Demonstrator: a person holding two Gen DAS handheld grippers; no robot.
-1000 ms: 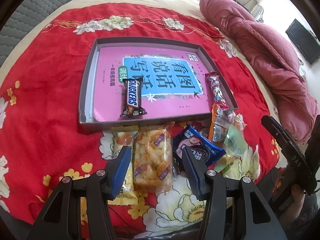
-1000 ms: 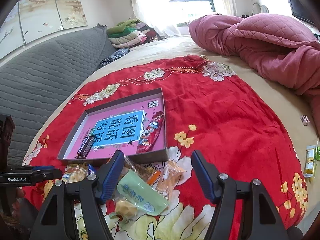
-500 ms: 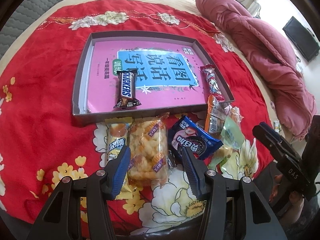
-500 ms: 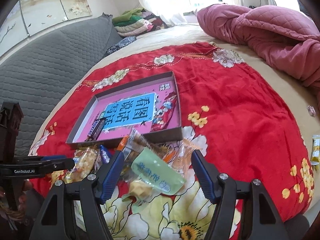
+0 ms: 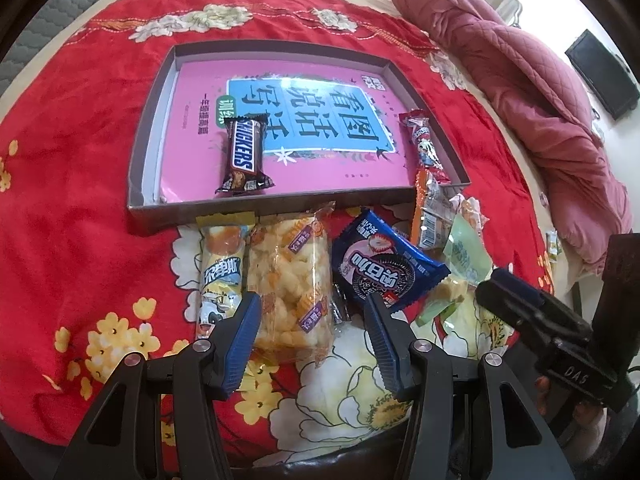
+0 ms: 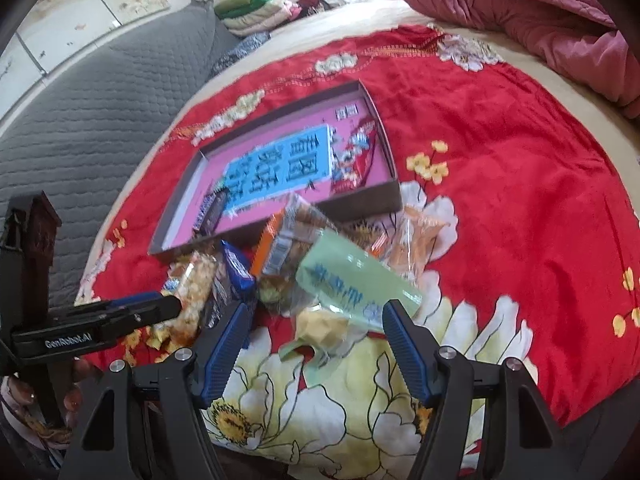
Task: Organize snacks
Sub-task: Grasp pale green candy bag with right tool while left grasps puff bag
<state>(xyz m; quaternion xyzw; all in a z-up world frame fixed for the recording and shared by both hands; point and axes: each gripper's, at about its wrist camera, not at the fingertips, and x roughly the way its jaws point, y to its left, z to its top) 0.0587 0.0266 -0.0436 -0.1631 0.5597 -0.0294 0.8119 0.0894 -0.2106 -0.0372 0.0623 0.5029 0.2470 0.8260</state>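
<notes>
Tray (image 5: 138, 168) on the bed: holds chocolate bar (image 5: 243, 156) and red candy stick (image 5: 425, 142). Outside, along its near wall: puffed snack bag (image 5: 289, 280), blue cookie pack (image 5: 384, 266), green packet (image 6: 352, 280), others. Left tool (image 5: 312, 336), right tool (image 6: 316, 338): open, empty. Mostly unsorted.

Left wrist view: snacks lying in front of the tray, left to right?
yellow milk-candy pack → clear pack of puffed rice crackers → blue Oreo pack → pale green packet
</notes>
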